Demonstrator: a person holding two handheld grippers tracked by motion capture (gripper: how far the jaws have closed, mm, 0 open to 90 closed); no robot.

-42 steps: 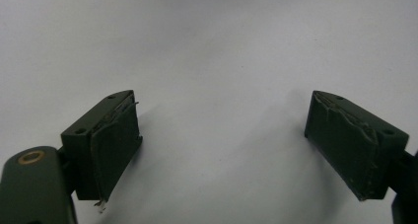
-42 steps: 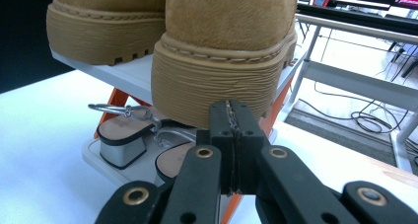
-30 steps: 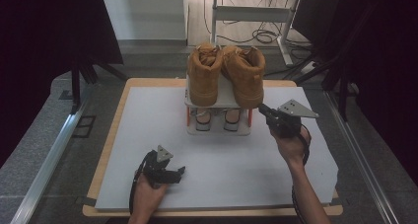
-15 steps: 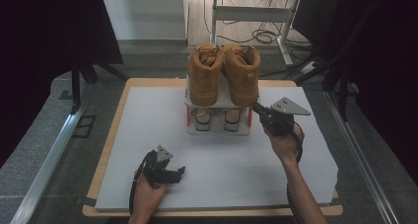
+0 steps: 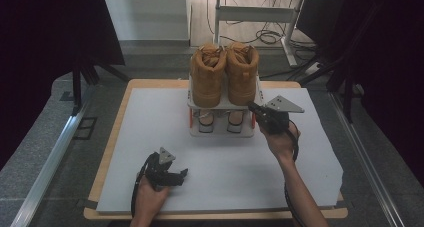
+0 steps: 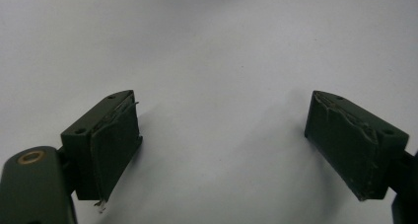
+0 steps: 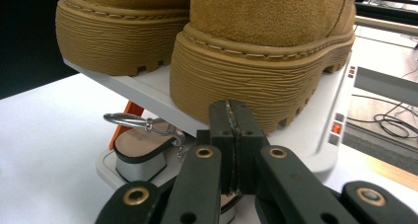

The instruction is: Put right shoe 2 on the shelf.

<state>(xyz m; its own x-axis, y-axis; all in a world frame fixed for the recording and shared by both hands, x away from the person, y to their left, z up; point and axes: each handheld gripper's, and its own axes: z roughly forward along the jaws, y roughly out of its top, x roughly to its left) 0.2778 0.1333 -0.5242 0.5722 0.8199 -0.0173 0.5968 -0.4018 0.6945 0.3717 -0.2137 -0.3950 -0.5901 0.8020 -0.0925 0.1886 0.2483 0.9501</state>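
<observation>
- A two-level white shoe rack (image 5: pixel 222 106) stood on the grey worktop (image 5: pixel 150 137), near the middle of its far edge.
- The rack's upper shelf carried a pair of tan boots side by side: the left boot (image 5: pixel 207 74) and the right boot (image 5: pixel 243 72), heels toward the person, together covering most of the shelf.
- The lower level held a pair of sandals (image 5: pixel 218 121) with tan insoles; in the right gripper view one sandal (image 7: pixel 140 147) lay under the shelf with a metal buckle ring (image 7: pixel 125 119) raised above it.
- In that view the right boot's ribbed sole (image 7: pixel 256 78) rested on the white shelf edge, close to the shelf's right-hand corner.
- The right gripper (image 5: pixel 255 108) was held at the rack's right side, level with the upper shelf; its tip lay just beside the heel of the right boot, and whether it touched could not be told. Its jaws were pressed together with nothing between them, as the right gripper view (image 7: pixel 231 116) showed.
- The left gripper (image 5: pixel 181 175) lay low over the worktop near the near edge, left of centre and well apart from the rack. Its jaws were spread wide over bare grey surface, pinching nothing (image 6: pixel 222 150).
- The worktop lay on a wooden board (image 5: pixel 112 137) whose rim showed along the left and near edges.
</observation>
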